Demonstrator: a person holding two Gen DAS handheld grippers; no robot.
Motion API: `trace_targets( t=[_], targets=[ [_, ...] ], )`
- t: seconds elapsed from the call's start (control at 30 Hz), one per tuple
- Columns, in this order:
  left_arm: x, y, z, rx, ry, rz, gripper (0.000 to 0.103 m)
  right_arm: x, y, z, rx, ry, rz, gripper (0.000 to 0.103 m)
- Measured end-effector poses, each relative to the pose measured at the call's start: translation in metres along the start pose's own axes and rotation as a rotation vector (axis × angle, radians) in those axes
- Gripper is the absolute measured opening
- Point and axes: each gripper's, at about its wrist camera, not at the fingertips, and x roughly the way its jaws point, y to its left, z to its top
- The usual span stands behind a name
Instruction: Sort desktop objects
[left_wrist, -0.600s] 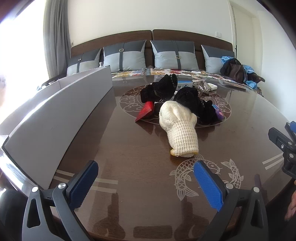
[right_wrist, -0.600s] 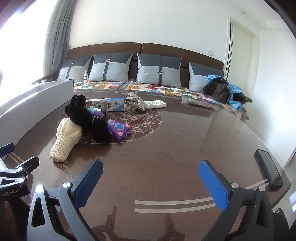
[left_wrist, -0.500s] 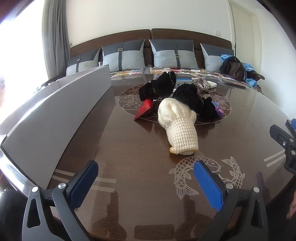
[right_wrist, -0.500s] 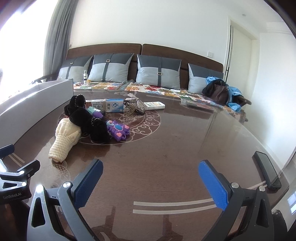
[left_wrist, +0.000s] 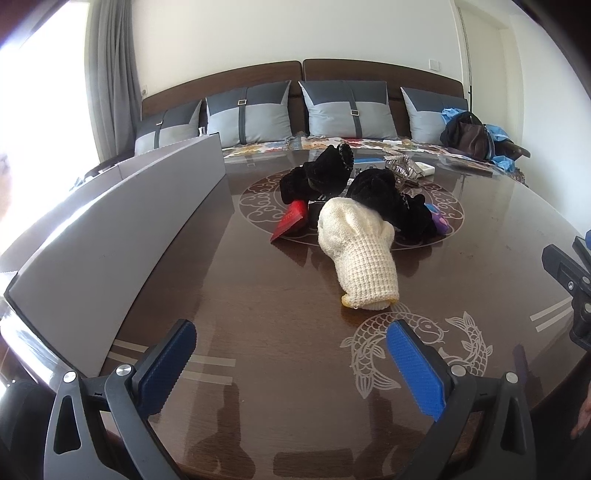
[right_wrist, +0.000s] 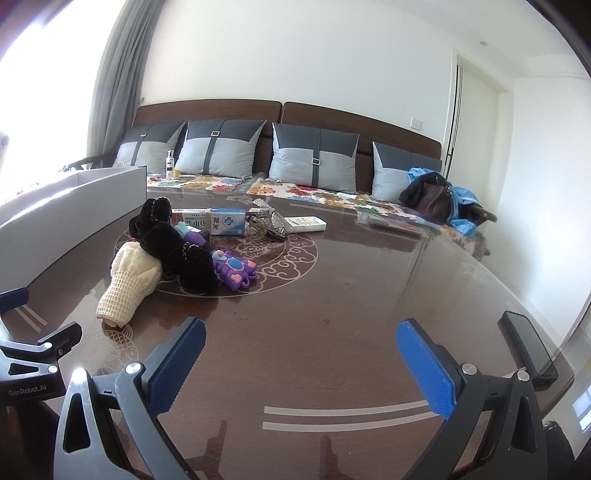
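While both claws hang over the near edge of the table (right_wrist: 332, 295), left gripper (left_wrist: 291, 363) & right gripper (right_wrist: 301, 363) gape wide w/ nothing between the pads. Cream glove (left_wrist: 360, 254) lies mid-table, touching the black gloves (left_wrist: 388, 199); purple toy (right_wrist: 234, 269) just right of them, boxes (right_wrist: 227, 221) farther back. Grey bin (left_wrist: 110, 236) on left.

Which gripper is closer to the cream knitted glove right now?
Left. The left gripper hangs open just short of the cream knitted glove, whose cuff faces it. The right gripper, also open, sits off to the glove's right, farther away.
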Motion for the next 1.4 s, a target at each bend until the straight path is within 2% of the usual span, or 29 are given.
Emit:
trace_targets(
  t=[0.77,1.4],
  targets=[
    [0.005,-0.003,-0.001,0.022,0.017,0.011,0.103,0.011,0.003,-0.005,-0.018,0.065,0.022,0.103],
    [0.008,-0.004,-0.002,0.028,0.036,0.006,0.103,0.012,0.005,-0.005,-0.020,0.072,0.036,0.103]
  ],
)
